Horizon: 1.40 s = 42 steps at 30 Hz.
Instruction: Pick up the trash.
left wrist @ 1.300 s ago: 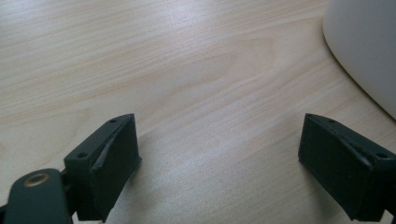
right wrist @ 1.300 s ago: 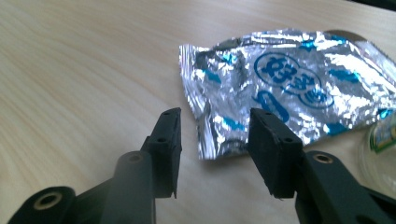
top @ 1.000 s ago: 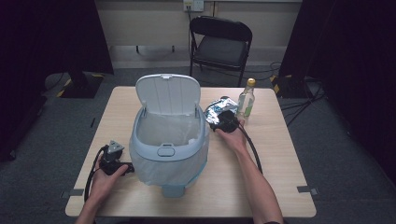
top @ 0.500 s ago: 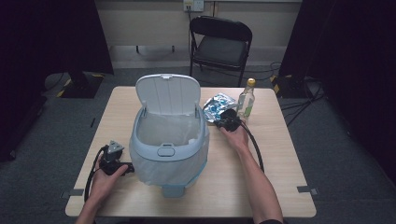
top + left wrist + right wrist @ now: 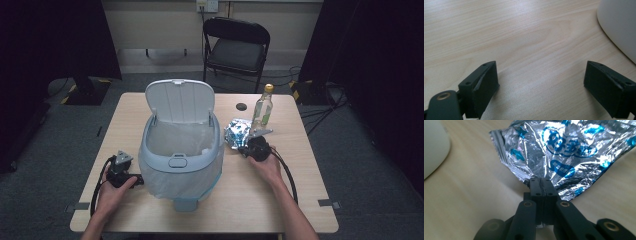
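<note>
A crinkled silver foil packet [image 5: 236, 132] [image 5: 564, 152] with blue print lies on the wooden table [image 5: 300, 200], right of the bin. My right gripper [image 5: 245, 147] [image 5: 541, 182] is shut on the packet's near edge, jaws pressed together on the foil. A pale blue bin [image 5: 180, 160] with a clear liner stands mid-table with its lid [image 5: 180, 100] raised. My left gripper [image 5: 121, 162] [image 5: 541, 85] rests low over the table left of the bin, jaws wide open with only bare wood between them; the bin's wall [image 5: 621, 25] curves in at the right of the left gripper view.
A clear glass bottle [image 5: 262, 107] with a gold cap stands upright just behind the packet. A small round hole [image 5: 242, 106] sits in the tabletop near it. A black folding chair [image 5: 235, 50] stands beyond the far edge.
My right gripper has closed on the foil packet and pulled it nearer, away from the bottle. The left gripper has stayed put.
</note>
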{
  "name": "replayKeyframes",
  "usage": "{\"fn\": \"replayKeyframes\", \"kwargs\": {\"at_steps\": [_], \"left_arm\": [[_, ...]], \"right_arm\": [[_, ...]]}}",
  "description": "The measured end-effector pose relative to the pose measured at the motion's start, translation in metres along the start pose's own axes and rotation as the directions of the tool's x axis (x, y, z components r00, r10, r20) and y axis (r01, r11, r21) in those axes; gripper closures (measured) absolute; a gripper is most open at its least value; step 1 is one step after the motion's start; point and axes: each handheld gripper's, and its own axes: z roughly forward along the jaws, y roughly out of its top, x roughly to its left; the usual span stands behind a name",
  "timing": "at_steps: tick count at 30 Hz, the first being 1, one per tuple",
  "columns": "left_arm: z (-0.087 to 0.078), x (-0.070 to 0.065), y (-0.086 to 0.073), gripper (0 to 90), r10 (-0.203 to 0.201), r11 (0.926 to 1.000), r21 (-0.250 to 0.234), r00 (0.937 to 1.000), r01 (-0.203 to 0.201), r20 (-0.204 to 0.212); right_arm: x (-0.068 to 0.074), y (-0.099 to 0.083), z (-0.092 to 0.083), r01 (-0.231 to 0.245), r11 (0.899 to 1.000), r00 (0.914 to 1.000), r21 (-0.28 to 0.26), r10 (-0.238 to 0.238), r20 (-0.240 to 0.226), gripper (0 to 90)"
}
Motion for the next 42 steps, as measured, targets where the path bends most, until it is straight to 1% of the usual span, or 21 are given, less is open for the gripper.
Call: {"fn": "replayKeyframes", "kwargs": {"at_steps": [2,3,6,8,10,13,15,17,18,19,20,21,22,25,28,29,31,34,38,40,42], "left_arm": [[0.0,0.0,0.0,11.7,0.0,1.0,0.0,1.0,0.0,0.0],[0.0,0.0,0.0,11.7,0.0,1.0,0.0,1.0,0.0,0.0],[0.0,0.0,0.0,11.6,-0.001,1.0,0.0,1.0,0.001,0.0],[0.0,0.0,0.0,11.7,0.0,1.0,0.0,1.0,0.0,0.0],[0.0,0.0,0.0,11.7,0.0,1.0,0.0,1.0,0.0,0.0],[0.0,0.0,0.0,11.7,-0.001,1.0,0.0,1.0,0.001,0.0],[0.0,0.0,0.0,11.6,-0.002,1.0,0.0,1.0,0.002,-0.001],[0.0,0.0,0.0,11.6,-0.002,1.0,0.001,1.0,0.002,-0.001],[0.0,0.0,0.0,11.6,-0.002,1.0,0.0,1.0,0.002,-0.001],[0.0,0.0,0.0,11.6,-0.002,1.0,0.001,1.0,0.002,-0.001],[0.0,0.0,0.0,11.5,-0.003,1.0,0.001,1.0,0.003,-0.001],[0.0,0.0,0.0,11.5,-0.002,1.0,0.0,1.0,0.002,-0.001],[0.0,0.0,0.0,11.5,-0.003,1.0,0.001,1.0,0.003,-0.001],[0.0,0.0,0.0,11.5,-0.002,1.0,0.0,1.0,0.002,-0.001],[0.0,0.0,0.0,11.5,-0.001,1.0,0.001,1.0,0.001,-0.001],[0.0,0.0,0.0,11.5,-0.002,1.0,0.001,1.0,0.002,-0.001],[0.0,0.0,0.0,11.5,-0.001,1.0,0.001,1.0,0.001,-0.001],[0.0,0.0,0.0,11.5,-0.001,1.0,0.001,1.0,0.001,-0.001],[0.0,0.0,0.0,11.5,-0.001,1.0,0.0,1.0,0.001,-0.001],[0.0,0.0,0.0,11.5,-0.002,1.0,0.0,1.0,0.002,-0.001],[0.0,0.0,0.0,11.5,-0.001,1.0,0.0,1.0,0.001,-0.001]], "right_arm": [[0.002,-0.01,-0.01,-0.004,1.0,0.9999,0.0,0.004,-0.01,89.7],[0.003,-0.013,-0.015,0.002,1.0,1.0,0.006,-0.002,-0.005,89.0],[0.001,-0.024,-0.029,0.019,1.0,0.9998,0.014,-0.02,0.009,80.5],[-0.001,-0.028,-0.039,0.01,1.0,0.9998,0.012,-0.01,0.02,76.0],[-0.002,-0.032,-0.051,-0.012,1.0,0.9997,-0.007,0.012,0.023,69.8],[-0.004,-0.034,-0.062,-0.036,0.999,0.9982,-0.035,0.038,0.046,67.0],[-0.005,-0.035,-0.067,-0.079,0.995,0.9937,-0.052,0.083,0.075,64.5],[-0.008,-0.035,-0.068,-0.14,0.988,0.9824,-0.063,0.146,0.116,61.6],[-0.009,-0.036,-0.067,-0.147,0.987,0.9803,-0.063,0.153,0.124,59.3],[-0.009,-0.036,-0.064,-0.168,0.984,0.9753,-0.063,0.175,0.135,53.4],[-0.01,-0.037,-0.061,-0.2,0.978,0.9676,-0.063,0.207,0.144,49.9],[-0.01,-0.038,-0.058,-0.218,0.974,0.9628,-0.063,0.226,0.149,49.5],[-0.01,-0.038,-0.055,-0.23,0.971,0.9611,-0.068,0.238,0.141,46.9],[-0.008,-0.035,-0.049,-0.227,0.971,0.9578,-0.074,0.237,0.164,40.2],[-0.008,-0.036,-0.042,-0.227,0.972,0.9584,-0.065,0.235,0.163,34.7],[-0.007,-0.037,-0.04,-0.23,0.972,0.958,-0.054,0.235,0.164,34.3],[-0.005,-0.039,-0.038,-0.214,0.976,0.962,-0.039,0.217,0.165,33.7],[-0.002,-0.04,-0.037,-0.15,0.989,0.9675,-0.019,0.15,0.203,34.6],[-0.006,-0.043,-0.04,-0.14,0.99,0.9706,-0.019,0.141,0.195,34.8],[-0.01,-0.044,-0.044,-0.135,0.991,0.968,-0.003,0.132,0.213,36.4],[-0.014,-0.046,-0.046,-0.143,0.99,0.9651,-0.001,0.14,0.221,37.3]]}}
